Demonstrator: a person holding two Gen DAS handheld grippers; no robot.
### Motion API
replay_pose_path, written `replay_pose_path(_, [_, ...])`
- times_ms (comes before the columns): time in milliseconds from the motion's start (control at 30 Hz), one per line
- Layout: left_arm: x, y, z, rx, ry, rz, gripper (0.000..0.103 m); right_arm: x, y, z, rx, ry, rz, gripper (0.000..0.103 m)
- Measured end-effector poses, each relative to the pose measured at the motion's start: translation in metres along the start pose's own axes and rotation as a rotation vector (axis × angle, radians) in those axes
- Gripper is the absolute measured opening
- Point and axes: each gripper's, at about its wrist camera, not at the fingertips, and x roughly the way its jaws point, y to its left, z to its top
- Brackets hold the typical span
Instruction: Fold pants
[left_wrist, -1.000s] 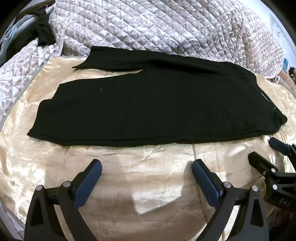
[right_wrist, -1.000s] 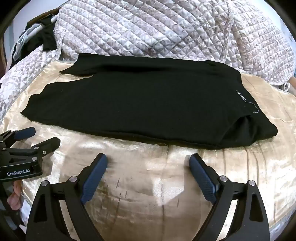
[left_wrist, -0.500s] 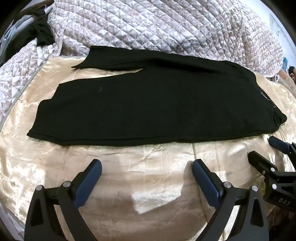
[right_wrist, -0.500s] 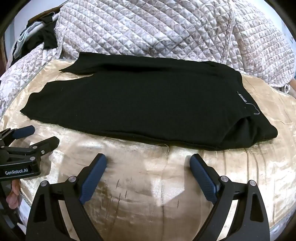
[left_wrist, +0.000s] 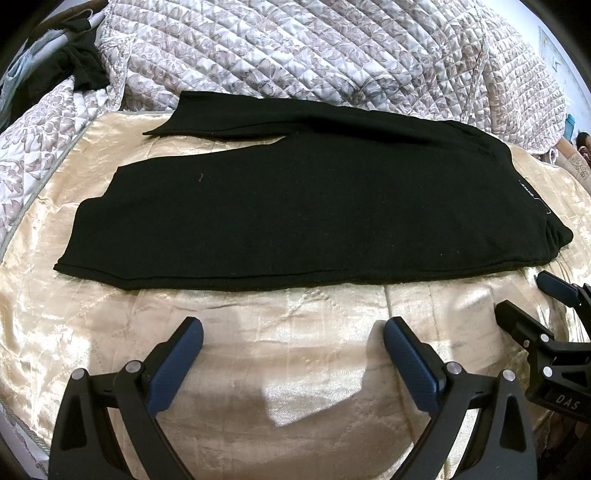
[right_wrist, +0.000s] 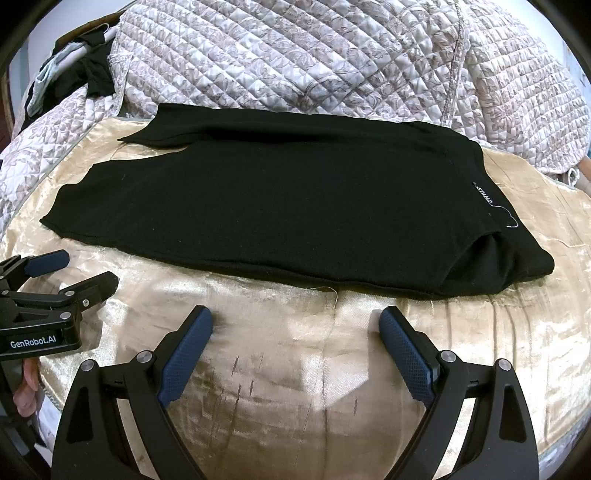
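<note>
Black pants (left_wrist: 314, 206) lie flat on a gold satin bedspread (left_wrist: 277, 369), folded lengthwise, leg ends at the left, waistband with a white label at the right. They also show in the right wrist view (right_wrist: 288, 210). My left gripper (left_wrist: 291, 336) is open and empty, hovering just in front of the pants' near edge. My right gripper (right_wrist: 295, 325) is open and empty, in front of the near edge toward the waistband. Each gripper shows in the other's view, the right one (left_wrist: 532, 299) and the left one (right_wrist: 74, 273).
A quilted floral bedcover (left_wrist: 332, 55) is heaped behind the pants. Dark clothes (left_wrist: 81, 66) hang at the far left corner. The bedspread's piped edge (left_wrist: 22, 435) runs along the near left. A loose thread (right_wrist: 332, 291) lies at the pants' near edge.
Nothing has visibly changed apart from a very slight drift of both grippers; both remain open and the pants lie still.
</note>
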Motion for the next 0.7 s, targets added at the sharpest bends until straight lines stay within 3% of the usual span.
replay_pose_path(700, [-0.0008,-0.0006,0.0003,0.0,0.001,-0.001,0.1,0.0001,0.0005,0.0011,0.0,0.002,-0.001,0.092])
